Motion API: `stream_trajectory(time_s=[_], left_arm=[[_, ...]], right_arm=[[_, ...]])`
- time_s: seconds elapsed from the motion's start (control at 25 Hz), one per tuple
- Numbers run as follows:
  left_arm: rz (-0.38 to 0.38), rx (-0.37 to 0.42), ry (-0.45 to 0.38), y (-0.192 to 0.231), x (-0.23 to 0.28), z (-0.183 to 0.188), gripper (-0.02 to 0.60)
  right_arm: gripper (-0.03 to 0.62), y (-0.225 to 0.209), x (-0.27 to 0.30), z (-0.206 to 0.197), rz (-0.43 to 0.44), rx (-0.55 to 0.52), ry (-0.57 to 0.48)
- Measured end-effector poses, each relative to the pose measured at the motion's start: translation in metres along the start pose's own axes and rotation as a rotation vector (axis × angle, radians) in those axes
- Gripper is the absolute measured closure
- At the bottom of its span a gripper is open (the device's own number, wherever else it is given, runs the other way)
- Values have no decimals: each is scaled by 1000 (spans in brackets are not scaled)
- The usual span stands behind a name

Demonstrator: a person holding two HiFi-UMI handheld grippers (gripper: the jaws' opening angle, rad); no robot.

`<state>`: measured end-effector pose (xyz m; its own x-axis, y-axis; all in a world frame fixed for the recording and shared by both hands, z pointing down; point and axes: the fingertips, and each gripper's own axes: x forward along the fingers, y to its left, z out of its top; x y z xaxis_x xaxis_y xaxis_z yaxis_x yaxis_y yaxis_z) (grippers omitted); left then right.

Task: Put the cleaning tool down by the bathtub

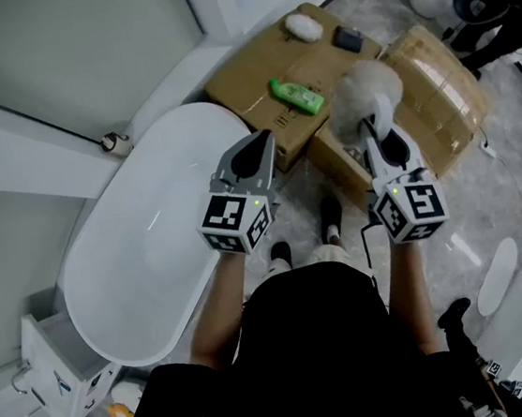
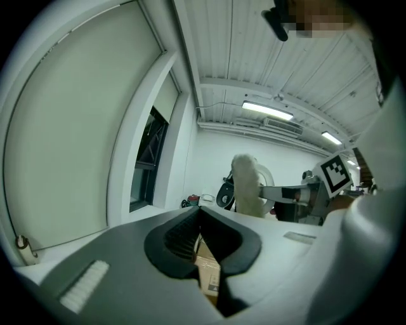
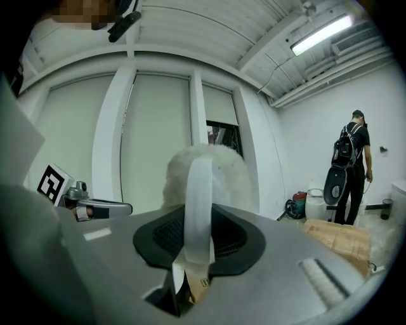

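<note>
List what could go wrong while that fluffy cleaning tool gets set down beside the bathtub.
1. The right gripper pinches the cleaning tool only by its thin white handle, with the fluffy head well beyond the fingers; it may swivel or slip.
2. The tool hangs above the cardboard boxes, not by the bathtub; swinging it across could knock the green bottle off its box.

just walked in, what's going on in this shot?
A person stands beside the white bathtub with a gripper in each hand. The right gripper is shut on the white handle of a fluffy cleaning tool, held in the air above the cardboard boxes next to the tub. The left gripper has its jaws together with nothing in them, near the tub's rim. The tool is not set down yet.
</note>
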<state>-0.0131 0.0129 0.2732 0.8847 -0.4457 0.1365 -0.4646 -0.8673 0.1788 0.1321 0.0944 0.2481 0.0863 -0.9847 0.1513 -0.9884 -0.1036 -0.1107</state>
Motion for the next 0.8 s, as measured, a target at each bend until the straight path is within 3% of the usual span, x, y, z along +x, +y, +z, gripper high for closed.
stream_trajectory(time_s=[0.2,0.8], left_arm=[[42,26,-3,12,39,11,583],[235,-4,-9,17,134,10,583]], right_arm=[[503,-32,39,12,44,-1,-10],[503,-129,127,18,210,-9,34]])
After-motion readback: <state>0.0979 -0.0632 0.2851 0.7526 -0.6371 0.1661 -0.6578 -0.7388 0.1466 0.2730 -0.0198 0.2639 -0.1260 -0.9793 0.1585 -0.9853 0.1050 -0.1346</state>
